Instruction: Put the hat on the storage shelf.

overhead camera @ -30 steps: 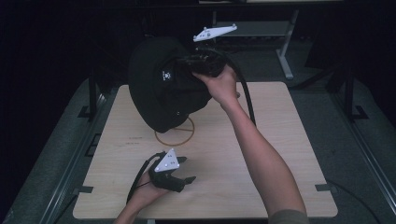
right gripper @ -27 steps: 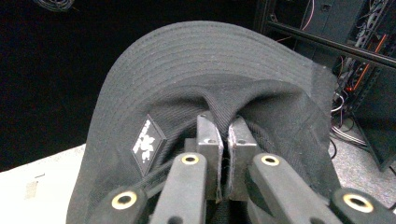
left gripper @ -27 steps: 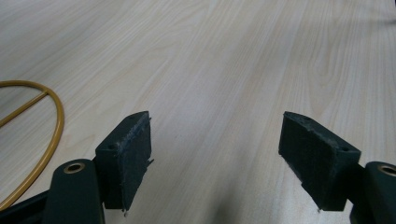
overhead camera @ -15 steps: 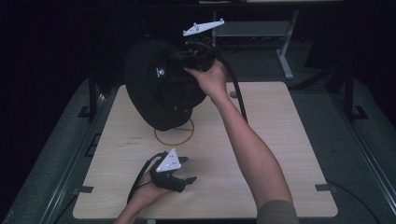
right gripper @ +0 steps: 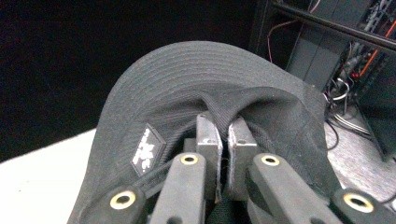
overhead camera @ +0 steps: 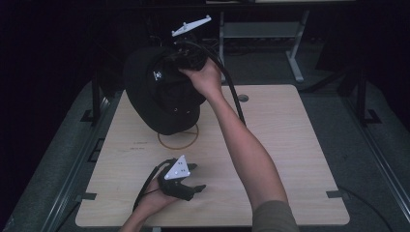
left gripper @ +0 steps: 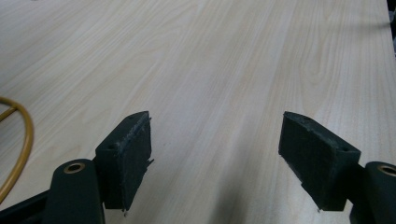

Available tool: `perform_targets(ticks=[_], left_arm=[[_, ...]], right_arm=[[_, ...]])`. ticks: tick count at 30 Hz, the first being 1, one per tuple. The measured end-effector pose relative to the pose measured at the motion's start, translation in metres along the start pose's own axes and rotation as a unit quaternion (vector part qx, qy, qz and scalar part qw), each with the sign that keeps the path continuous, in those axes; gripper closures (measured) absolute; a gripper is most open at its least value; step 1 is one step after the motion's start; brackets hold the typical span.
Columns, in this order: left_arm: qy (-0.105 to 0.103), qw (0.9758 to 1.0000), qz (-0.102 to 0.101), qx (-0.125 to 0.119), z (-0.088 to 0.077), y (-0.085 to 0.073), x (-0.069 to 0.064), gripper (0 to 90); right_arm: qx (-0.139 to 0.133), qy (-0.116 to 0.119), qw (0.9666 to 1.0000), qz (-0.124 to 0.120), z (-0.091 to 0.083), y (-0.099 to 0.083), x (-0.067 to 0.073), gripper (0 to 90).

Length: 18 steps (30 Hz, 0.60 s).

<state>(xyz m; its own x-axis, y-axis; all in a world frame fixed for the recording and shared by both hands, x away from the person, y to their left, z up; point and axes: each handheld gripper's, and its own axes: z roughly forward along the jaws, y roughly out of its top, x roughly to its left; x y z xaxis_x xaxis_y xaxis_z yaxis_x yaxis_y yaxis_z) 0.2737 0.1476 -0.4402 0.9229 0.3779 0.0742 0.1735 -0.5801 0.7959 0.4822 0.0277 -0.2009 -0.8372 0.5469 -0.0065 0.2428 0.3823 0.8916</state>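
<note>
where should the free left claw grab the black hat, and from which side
Take the hat at the low rim of its crown, just above the table, coming from the near side. That rim is thin fabric the open left claw can pinch. The right claw is shut on the top edge.

Black hat (overhead camera: pixel 164 92) with small white logo, pale woodgrain table (overhead camera: pixel 290 145)

right gripper (overhead camera: pixel 186 57): moved left and a bit farther away | black hat (overhead camera: pixel 162 92): went with it, pinched in the gripper, now hangs more over the far left of the bench (overhead camera: pixel 290 145)
</note>
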Motion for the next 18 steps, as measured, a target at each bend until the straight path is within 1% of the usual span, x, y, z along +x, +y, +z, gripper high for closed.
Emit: perform_targets(ticks=[1,2,3,4,5,6,7,8,9,10,13,15,18], left_arm=[[0.0,1.0,0.003,0.001,0.001,0.0,0.0,24.9],[-0.001,1.0,0.003,0.002,0.002,0.001,-0.002,24.9],[-0.001,1.0,0.003,0.002,0.002,0.001,-0.002,24.9],[-0.004,1.0,0.001,0.004,0.003,0.001,-0.003,24.9],[-0.004,1.0,0.001,0.004,0.003,0.001,-0.003,24.9],[-0.004,1.0,0.002,0.004,0.003,0.0,-0.003,24.9],[-0.005,1.0,0.004,0.007,0.003,0.001,-0.003,24.9],[-0.006,0.9999,0.006,0.008,0.003,0.0,-0.004,24.9],[-0.006,0.9999,0.006,0.008,0.003,0.0,-0.004,24.9],[-0.006,0.9999,0.006,0.008,0.003,0.0,-0.004,24.9],[-0.005,0.9999,0.006,0.009,0.003,0.0,-0.004,24.9],[-0.006,0.9999,0.004,0.009,0.004,0.0,-0.004,24.9],[-0.004,0.9999,0.005,0.013,0.003,0.0,-0.004,24.9]], right_arm=[[0.0,0.0,1.0,0.0,0.0,0.0,0.0,85.2],[0.015,-0.004,0.9999,-0.004,0.008,0.002,0.002,84.7],[0.015,-0.004,0.9999,-0.004,0.008,0.002,0.002,84.7],[0.031,-0.002,0.9995,-0.011,0.016,0.002,0.005,80.1],[0.031,-0.002,0.9995,-0.011,0.016,0.002,0.005,80.1],[0.033,0.002,0.9994,-0.011,0.018,0.001,0.005,73.6],[0.034,0.004,0.9994,-0.009,0.02,0.001,0.006,69.6],[0.037,-0.004,0.9992,-0.017,0.017,0.0,0.008,62.4],[0.037,-0.004,0.9992,-0.017,0.017,0.0,0.008,62.4],[0.034,-0.005,0.9993,-0.015,0.014,-0.001,0.008,59.9],[0.015,0.003,0.9999,0.005,0.003,-0.005,0.002,54.2],[0.013,0.008,0.9997,0.021,-0.005,-0.009,-0.003,52.1],[0.004,0.014,0.9994,0.032,-0.015,-0.017,-0.011,49.2]])
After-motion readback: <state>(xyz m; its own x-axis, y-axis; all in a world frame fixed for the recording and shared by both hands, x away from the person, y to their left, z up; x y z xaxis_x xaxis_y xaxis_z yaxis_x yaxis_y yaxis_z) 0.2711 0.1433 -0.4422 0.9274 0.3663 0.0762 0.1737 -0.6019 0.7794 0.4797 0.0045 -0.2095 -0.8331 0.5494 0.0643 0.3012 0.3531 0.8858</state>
